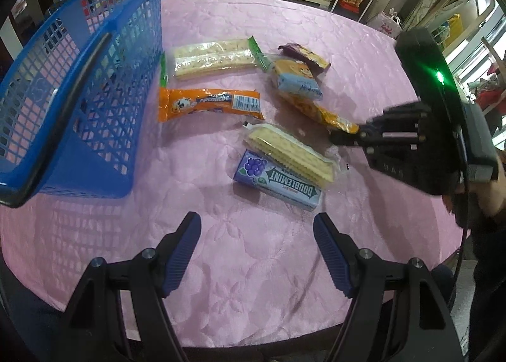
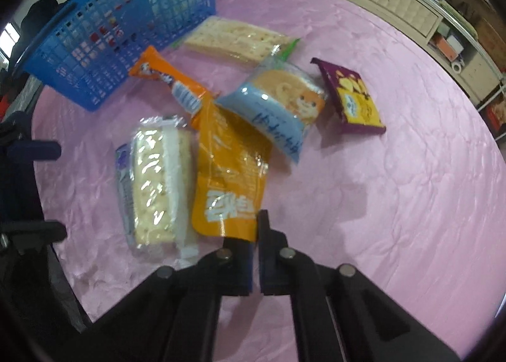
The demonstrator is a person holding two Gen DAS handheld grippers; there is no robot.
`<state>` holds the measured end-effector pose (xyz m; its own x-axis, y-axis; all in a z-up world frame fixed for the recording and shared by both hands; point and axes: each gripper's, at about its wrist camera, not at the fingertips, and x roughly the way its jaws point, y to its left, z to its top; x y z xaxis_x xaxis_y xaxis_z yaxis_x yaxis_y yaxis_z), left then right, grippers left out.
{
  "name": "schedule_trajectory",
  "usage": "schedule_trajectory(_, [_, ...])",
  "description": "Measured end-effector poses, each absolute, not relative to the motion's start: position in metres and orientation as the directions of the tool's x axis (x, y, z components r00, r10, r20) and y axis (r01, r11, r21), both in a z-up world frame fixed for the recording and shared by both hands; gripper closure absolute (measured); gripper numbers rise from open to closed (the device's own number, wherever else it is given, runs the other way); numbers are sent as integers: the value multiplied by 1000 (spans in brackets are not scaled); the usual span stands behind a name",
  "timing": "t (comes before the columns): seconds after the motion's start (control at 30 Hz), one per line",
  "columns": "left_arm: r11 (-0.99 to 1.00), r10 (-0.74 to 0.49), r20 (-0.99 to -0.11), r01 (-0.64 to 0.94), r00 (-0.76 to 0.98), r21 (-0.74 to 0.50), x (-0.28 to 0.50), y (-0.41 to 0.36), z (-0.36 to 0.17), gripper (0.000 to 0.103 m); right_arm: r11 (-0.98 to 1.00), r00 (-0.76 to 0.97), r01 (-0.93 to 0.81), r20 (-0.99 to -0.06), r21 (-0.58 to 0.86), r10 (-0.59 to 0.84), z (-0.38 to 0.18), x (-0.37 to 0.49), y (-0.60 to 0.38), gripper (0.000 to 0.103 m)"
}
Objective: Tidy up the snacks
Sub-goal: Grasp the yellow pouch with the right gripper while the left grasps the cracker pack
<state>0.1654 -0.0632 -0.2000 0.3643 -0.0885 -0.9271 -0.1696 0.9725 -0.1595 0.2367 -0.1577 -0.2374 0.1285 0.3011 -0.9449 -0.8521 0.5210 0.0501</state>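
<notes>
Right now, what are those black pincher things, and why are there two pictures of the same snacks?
They are hand-held grabbing tools. A person holds one in each hand, and each carries a camera looking along its fingers, so you get two views. In the left camera's picture, the left claw is open and empty above the pink tablecloth. In the right camera's picture, the right claw is pinched shut on the edge of the yellow-orange foil snack packet. Nearby lie a clear-wrapped cracker sandwich, a purple Doublemint gum pack, other snacks, and a blue plastic mesh basket waiting for them.
</notes>
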Motion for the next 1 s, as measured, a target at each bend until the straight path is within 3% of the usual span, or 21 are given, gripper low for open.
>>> schedule_trajectory(0.33, [961,-144,-926,-174,348,-214,186,-73,-200,31,630,174,-767,-906,120,385,-218,215,-201,100])
schedule_trajectory(0.57, [966,-143,-944,-167,297,-198,227,-80,-214,31,674,209,-732,-907,103,366,-219,215,-224,100])
schedule_trajectory(0.73, [976,-41,-958,-196,285,-100,258,-77,-230,31,683,214,-721,-898,120,384,-216,219,-232,100])
schedule_trajectory(1.0, [975,-104,-970,-167,222,-143,285,-82,-249,31,688,198,-704,-883,173,425,-216,224,-237,99])
